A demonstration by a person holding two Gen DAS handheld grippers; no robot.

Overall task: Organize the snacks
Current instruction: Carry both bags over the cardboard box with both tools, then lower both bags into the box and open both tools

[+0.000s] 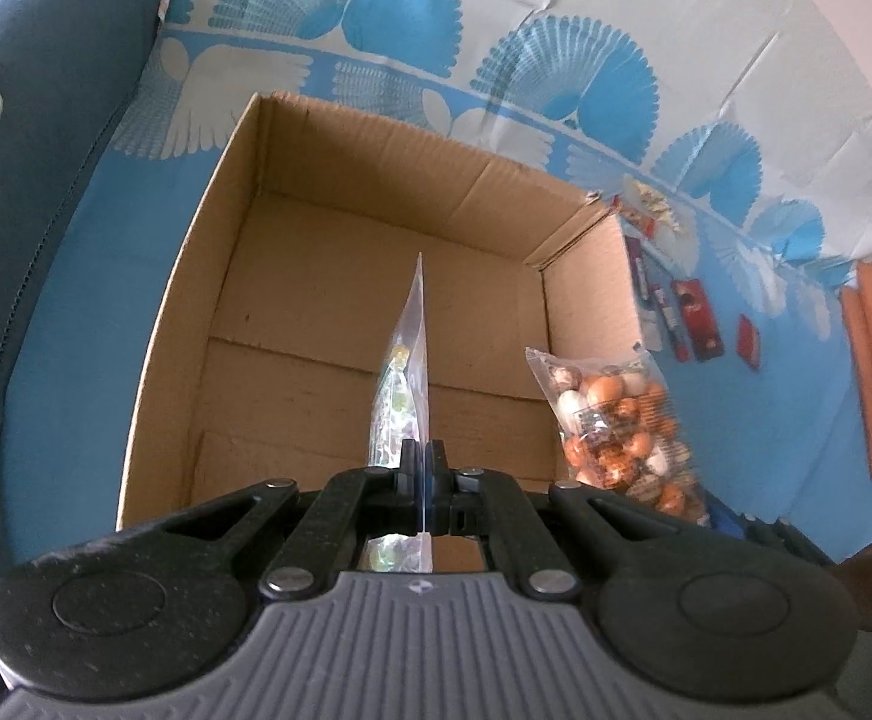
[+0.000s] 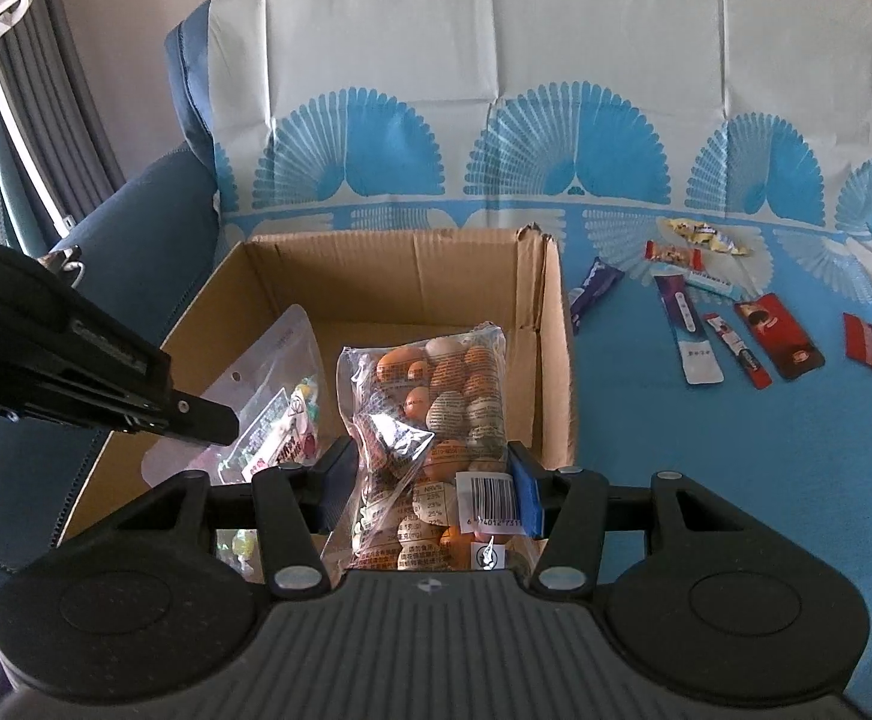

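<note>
1. The left gripper (image 1: 421, 468), pressed together on a thin candy bag (image 1: 403, 372) over the box (image 1: 208, 276), could let it slip.
2. The right gripper (image 2: 430, 480) pinches the egg bag (image 2: 436, 420) above the box's near edge; released early, it lands outside.

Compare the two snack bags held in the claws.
The candy bag is flat and thin, pinched at one edge; the egg-snack bag is bulging, gripped across its width. The candy bag holds pale mixed sweets; the egg-snack bag holds orange and white ovals. Both are clear plastic, over the cardboard box.

Soft, even daylight, washed-out colours, strong fisheye bending at the edges, slight blur throughout
</note>
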